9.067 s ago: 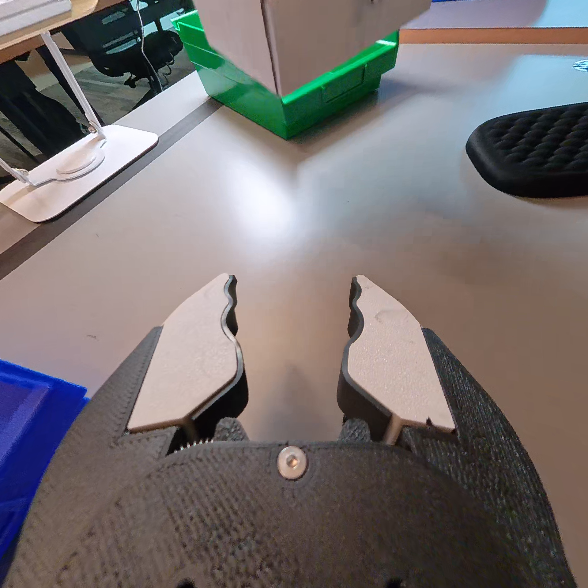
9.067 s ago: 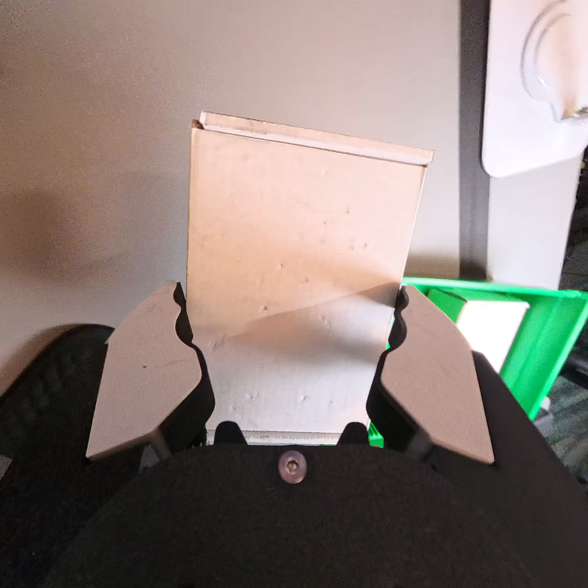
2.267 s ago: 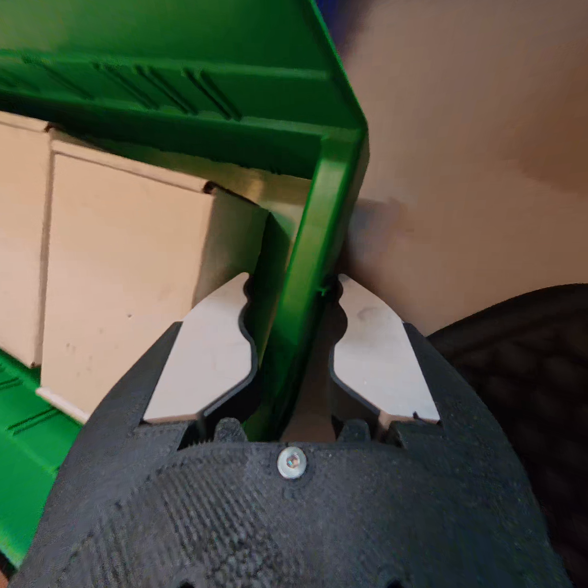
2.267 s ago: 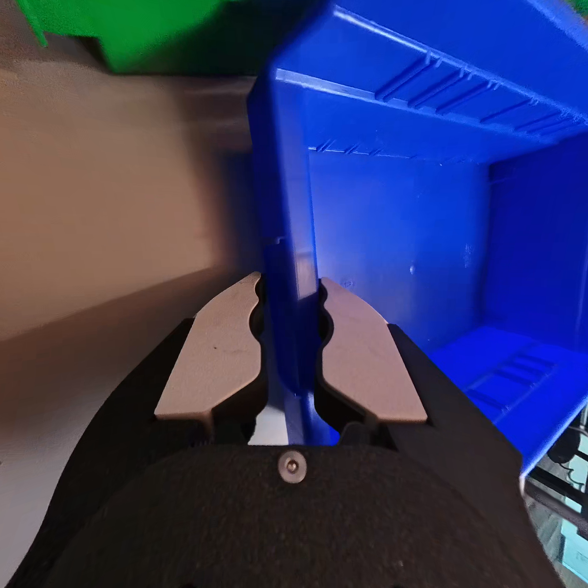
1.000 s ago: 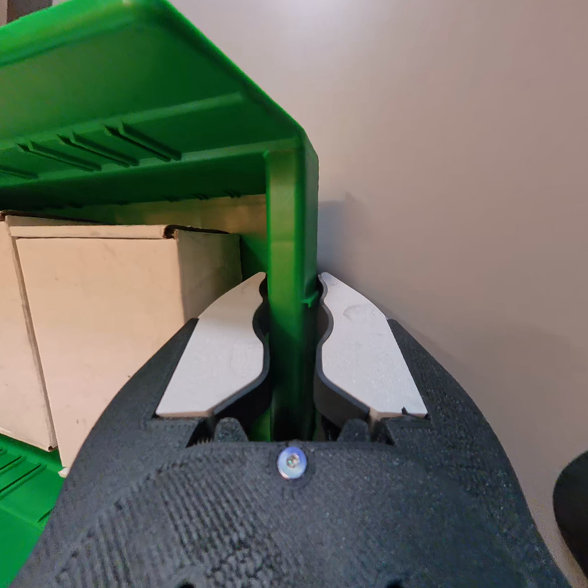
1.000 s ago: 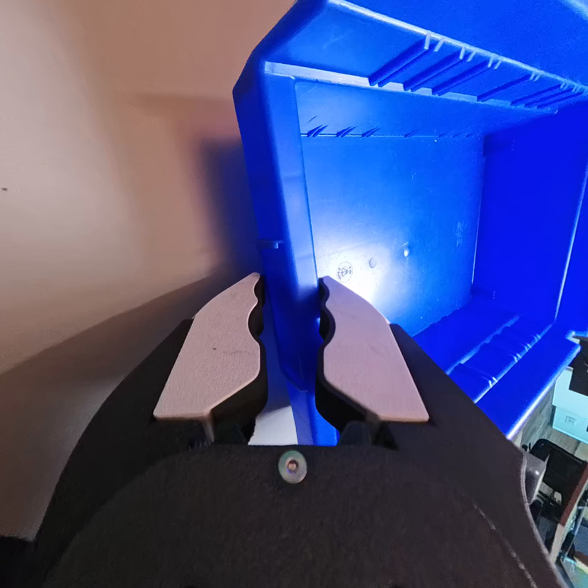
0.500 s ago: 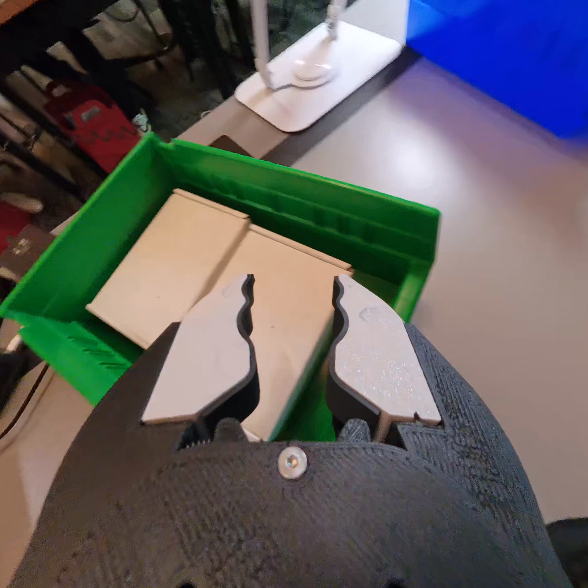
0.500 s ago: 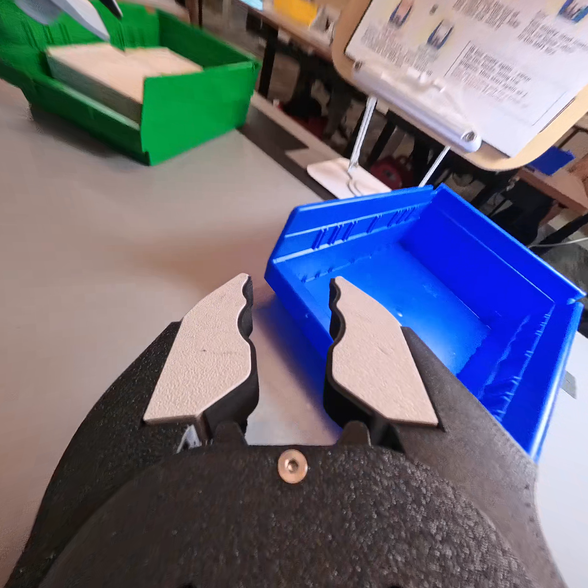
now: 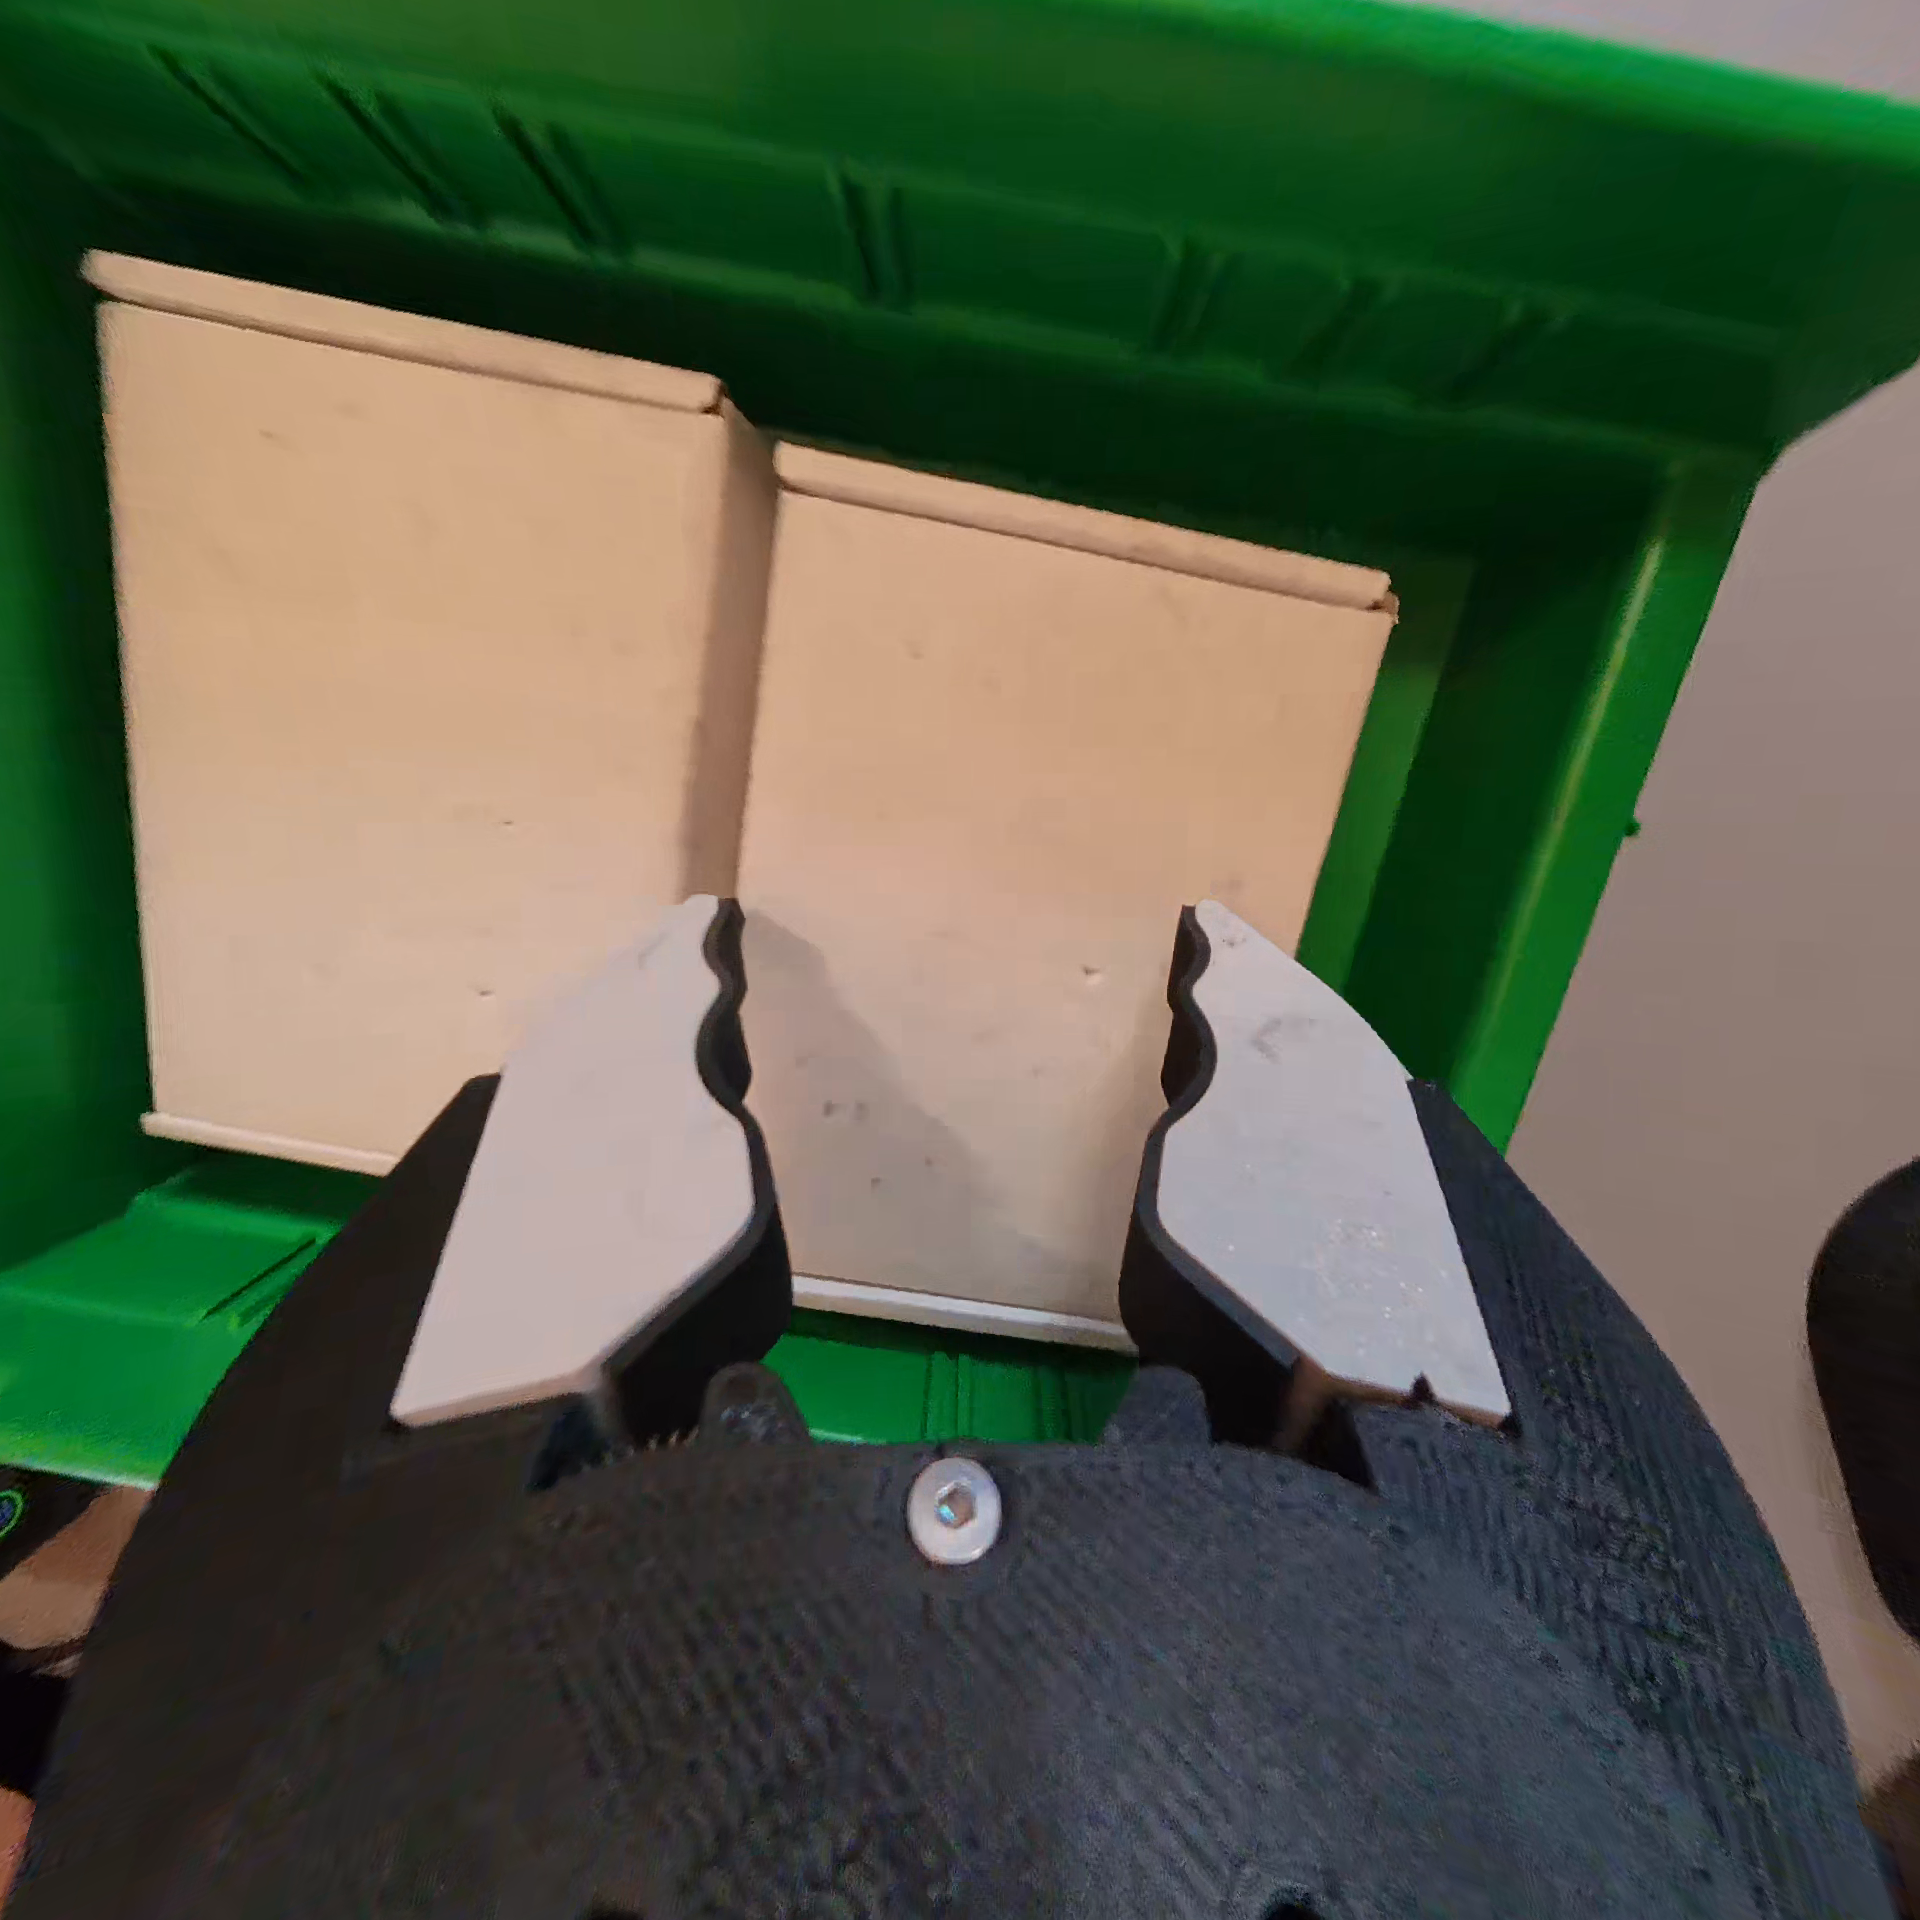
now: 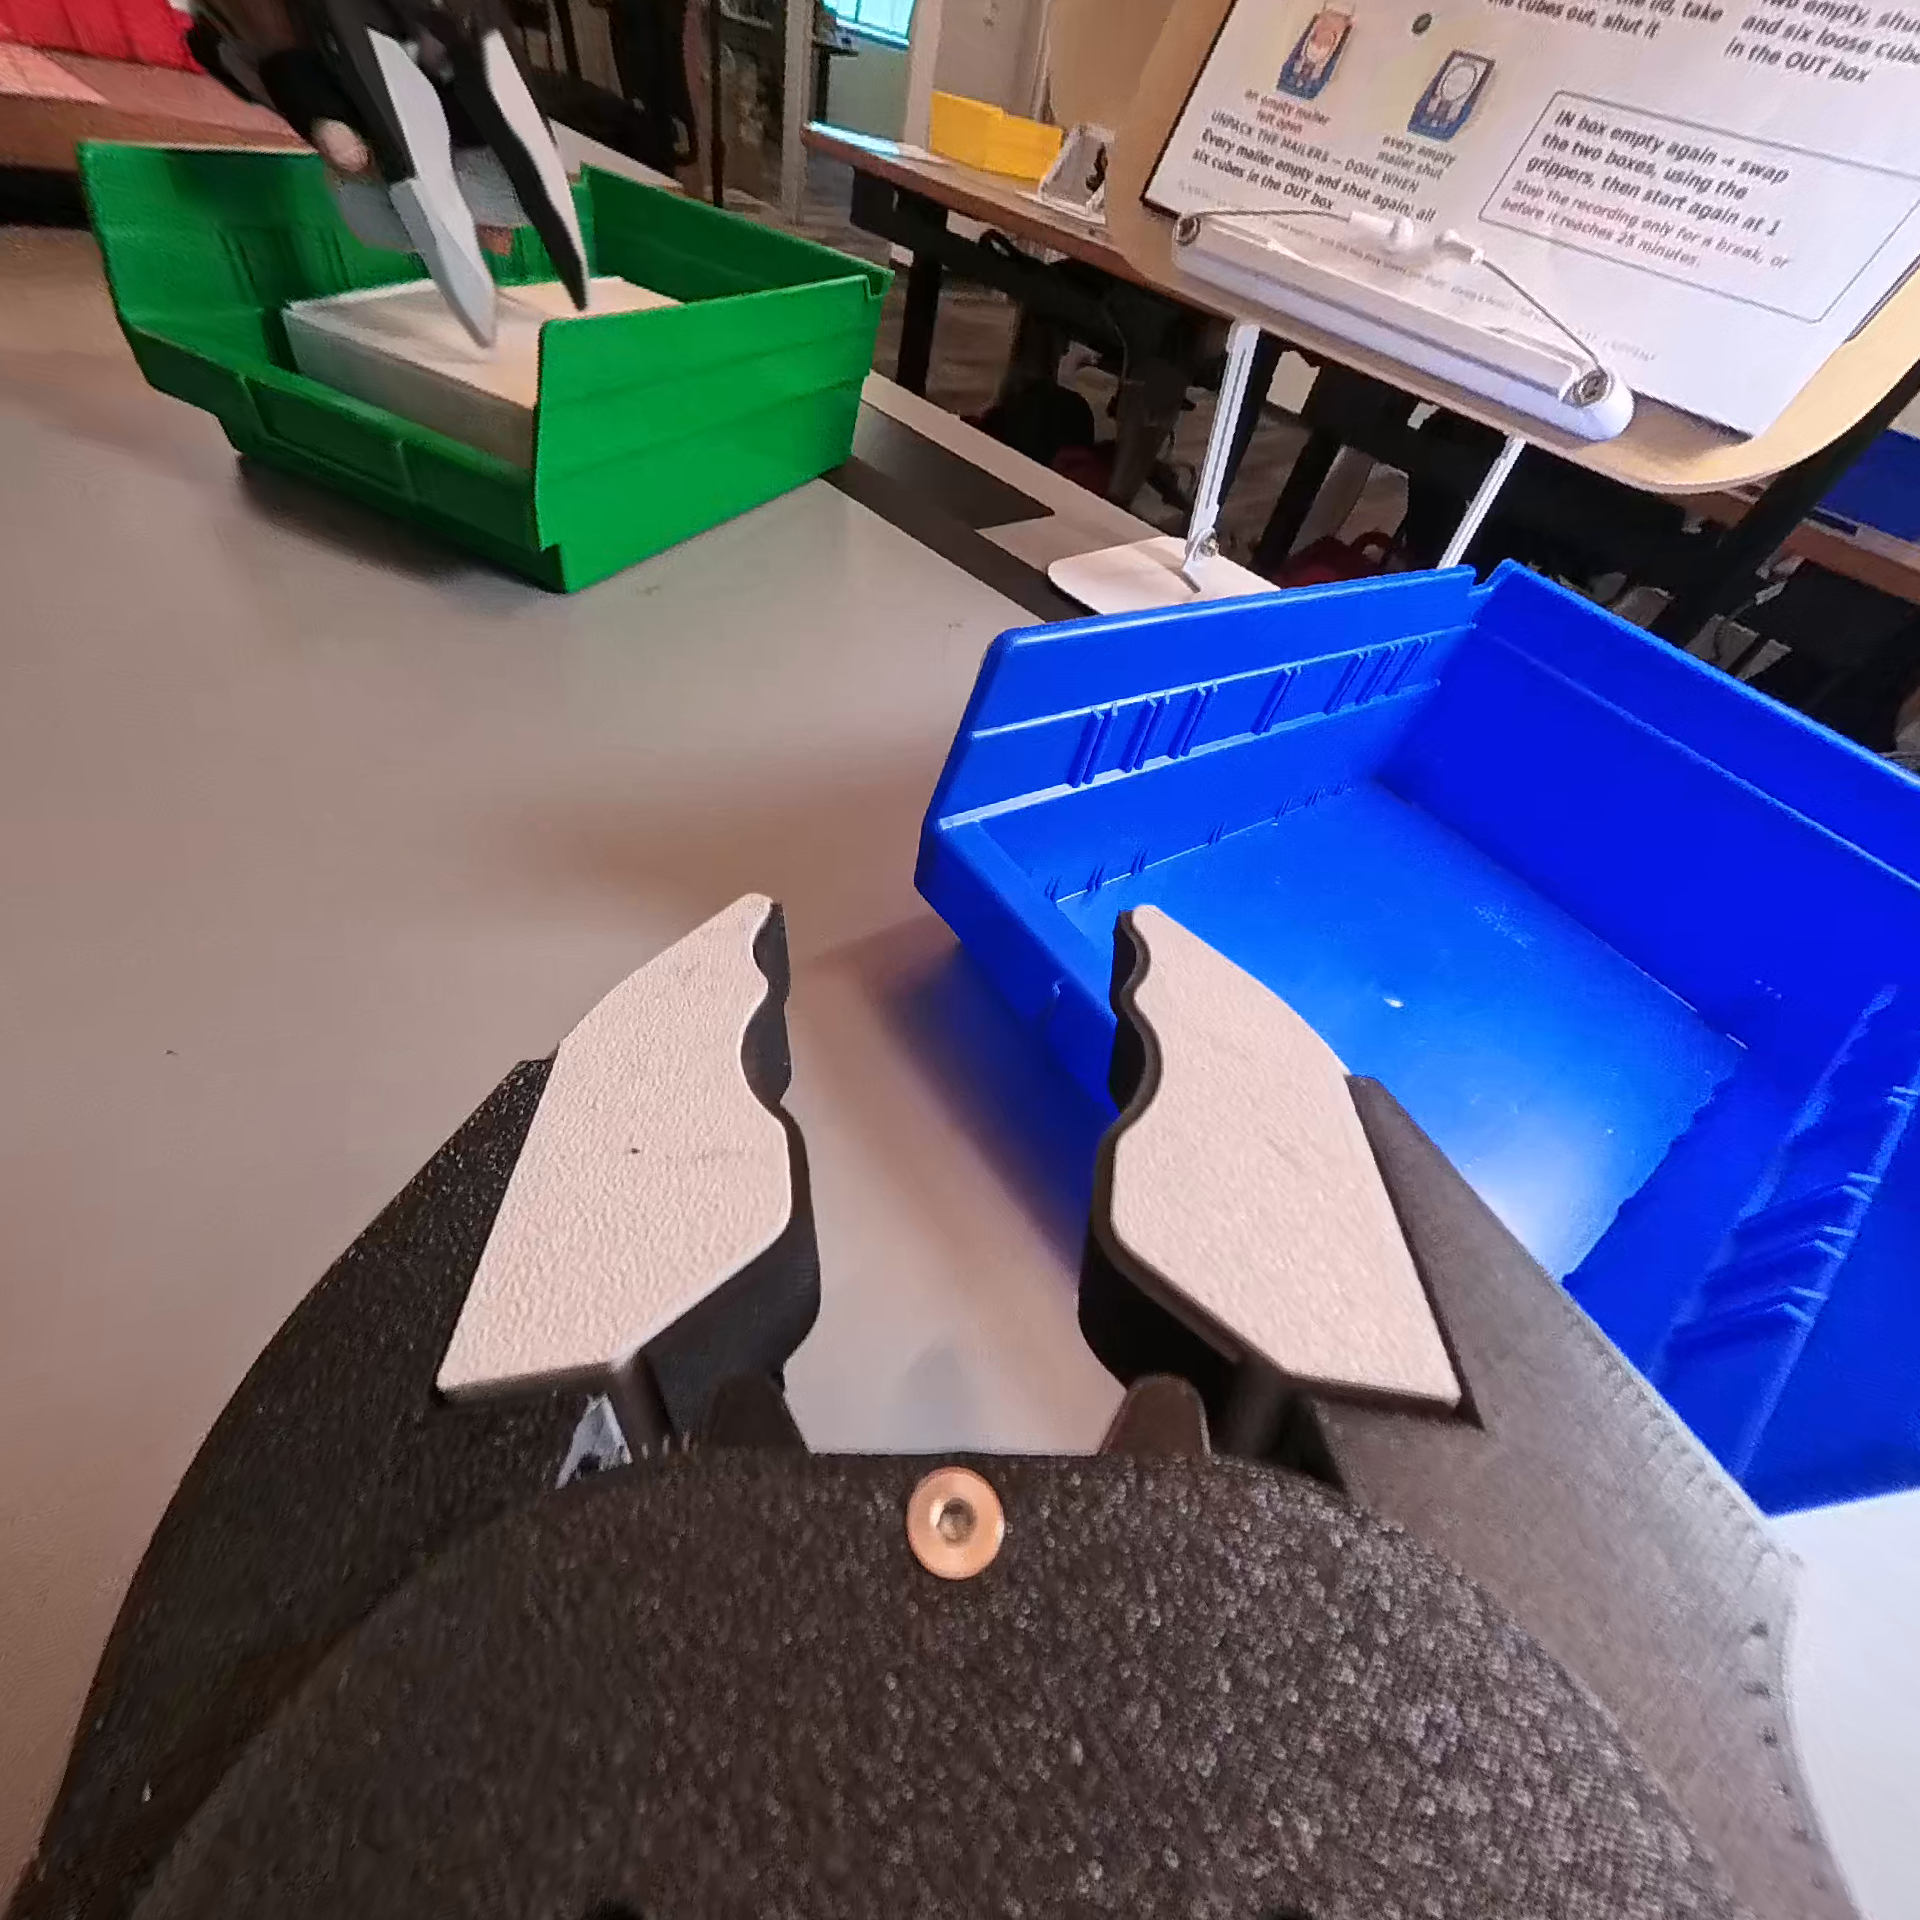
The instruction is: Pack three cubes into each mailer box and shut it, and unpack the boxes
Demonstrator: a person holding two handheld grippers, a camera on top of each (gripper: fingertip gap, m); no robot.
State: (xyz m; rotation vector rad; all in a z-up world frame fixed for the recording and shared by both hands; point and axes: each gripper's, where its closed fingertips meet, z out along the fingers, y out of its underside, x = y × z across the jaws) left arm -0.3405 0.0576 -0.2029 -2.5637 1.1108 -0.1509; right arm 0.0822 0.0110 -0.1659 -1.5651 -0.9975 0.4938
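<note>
Two shut cardboard mailer boxes lie side by side in the green bin [image 9: 1538, 748]: one on the left [image 9: 416, 707] and one on the right [image 9: 1039, 831]. My left gripper [image 9: 961, 935] is open and empty, held over the right box with a finger near each side edge. In the right wrist view the left gripper [image 10: 525, 301] shows over the boxes [image 10: 405, 353] in the green bin [image 10: 686, 416]. My right gripper [image 10: 945, 925] is open and empty above the table, just left of the empty blue bin [image 10: 1226, 717]. No cubes show.
A grey table [image 10: 364, 831] holds both bins. A white stand [image 10: 1153, 571] carries a board with a printed sheet [image 10: 1558, 187] behind the blue bin. A black padded mat [image 9: 1870, 1403] lies right of the green bin. Other desks and chairs stand beyond. The tips of one gripper are about 45 cm away from the tips of the other.
Both grippers let go of the bin walls and opened. The left one moved over the right mailer box and opened wider. The right one drew back from the blue bin.
</note>
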